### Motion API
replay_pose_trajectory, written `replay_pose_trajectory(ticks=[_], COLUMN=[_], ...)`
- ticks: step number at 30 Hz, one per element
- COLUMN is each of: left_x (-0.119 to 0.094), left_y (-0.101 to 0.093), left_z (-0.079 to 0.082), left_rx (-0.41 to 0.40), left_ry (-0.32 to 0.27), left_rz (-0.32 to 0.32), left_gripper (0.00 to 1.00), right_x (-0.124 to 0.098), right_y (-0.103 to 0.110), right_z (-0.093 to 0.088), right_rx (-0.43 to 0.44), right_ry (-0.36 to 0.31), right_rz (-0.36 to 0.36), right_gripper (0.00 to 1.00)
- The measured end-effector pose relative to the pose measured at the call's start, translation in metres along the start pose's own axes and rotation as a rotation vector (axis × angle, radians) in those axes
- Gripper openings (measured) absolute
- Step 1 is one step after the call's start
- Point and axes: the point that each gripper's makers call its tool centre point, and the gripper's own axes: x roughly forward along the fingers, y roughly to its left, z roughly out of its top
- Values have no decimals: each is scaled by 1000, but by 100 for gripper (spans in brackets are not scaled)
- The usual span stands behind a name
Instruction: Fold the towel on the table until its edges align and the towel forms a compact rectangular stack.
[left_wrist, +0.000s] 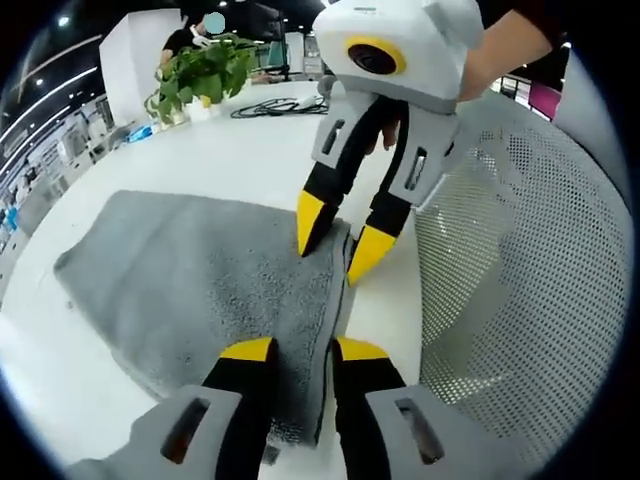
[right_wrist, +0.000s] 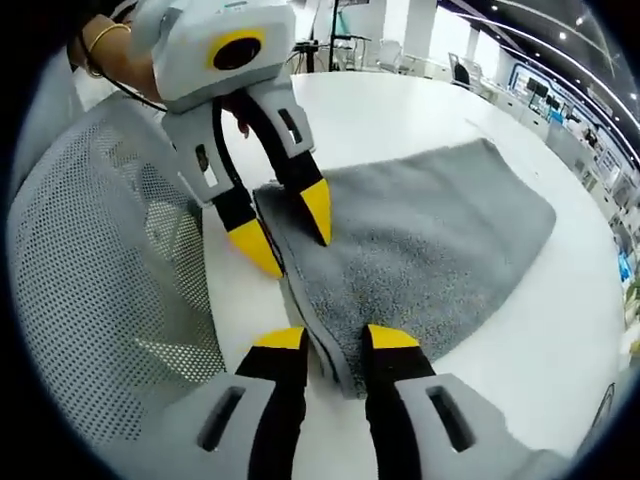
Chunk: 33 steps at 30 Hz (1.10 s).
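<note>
Left gripper (left_wrist: 303, 352): jaws parted, one yellow tip on each side of the towel's (left_wrist: 200, 280) near edge, which runs up between them; whether the pads press the cloth cannot be told. Right gripper (right_wrist: 337, 340): jaws likewise parted and straddling the same edge further along, the hem lying in the gap; no firm pinch is evident. In the left gripper view the right gripper enters from above with its tips on either side of the hem; in the right gripper view the left gripper does the same.

Towel: grey, lying flat on the white table (left_wrist: 240, 150), already doubled at least once, to judge by the thick layered hem. Its gripped edge lies close to the table rim, beside a mesh chair (left_wrist: 520, 280). A plant (left_wrist: 200, 75) and cables (left_wrist: 285, 105) stand well apart at the far side.

Step in hand, as a judgement: seizing the near edge at two points ahead of a further fold. The next move calls for both jaws to close on all layers together, then lift and carry the edge across to the far edge, level, so that corners meet.
</note>
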Motion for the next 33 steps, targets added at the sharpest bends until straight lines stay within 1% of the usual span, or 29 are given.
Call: replay_pose_trajectory(ticks=[2,3,5,7,9,10,11,12,13,15,17,18,22,24,26,29,30,33], left_x=[1,1,0,1,3,0,-1,2,3,2,2,1,3,2,2,0,0,-2], left_y=[3,3,2,4,6,3,2,5,5,6,9,6,11,11,12,12,12,12], left_z=[-2,-2,1,-1,-2,3,4,0,-1,-1,0,1,0,2,0,5,6,8], left_rx=[-15,-21,-30,-39,-53,-56,-56,-57,-55,-46,-8,-13,-19,-31,-84,-107,-107,-146], left_ry=[-8,-11,-16,-21,-26,-26,-25,-25,-24,-23,-15,-13,-8,3,26,47,47,38], left_rz=[3,3,3,4,5,6,9,11,12,22,50,43,33,17,2,-15,-19,-50], left_gripper=[22,22,21,20,20,20,20,20,19,18,14,14,11,8,7,6,5,5], right_x=[0,1,2,-1,1,2,3,1,-1,0,3,2,0,-1,-5,-7,-9,-17], right_y=[-1,-2,-3,-1,-5,-7,-8,-8,-8,-10,-11,-11,-12,-10,-7,-7,-7,-7], right_z=[0,-1,-2,1,-1,-2,-2,0,2,2,1,1,3,3,6,4,5,7], right_rx=[-3,-23,-94,-77,-79,-64,-42,-8,7,26,42,58,82,67,43,31,28,11], right_ry=[-3,-2,4,3,4,4,2,2,3,7,14,17,14,18,21,18,14,13], right_rz=[-5,-10,-27,-32,-50,-56,-60,-57,-52,-45,-37,-33,-28,-24,-17,-10,-12,-33], right_gripper=[18,17,15,14,11,10,9,8,8,7,7,7,7,8,9,10,9,9])
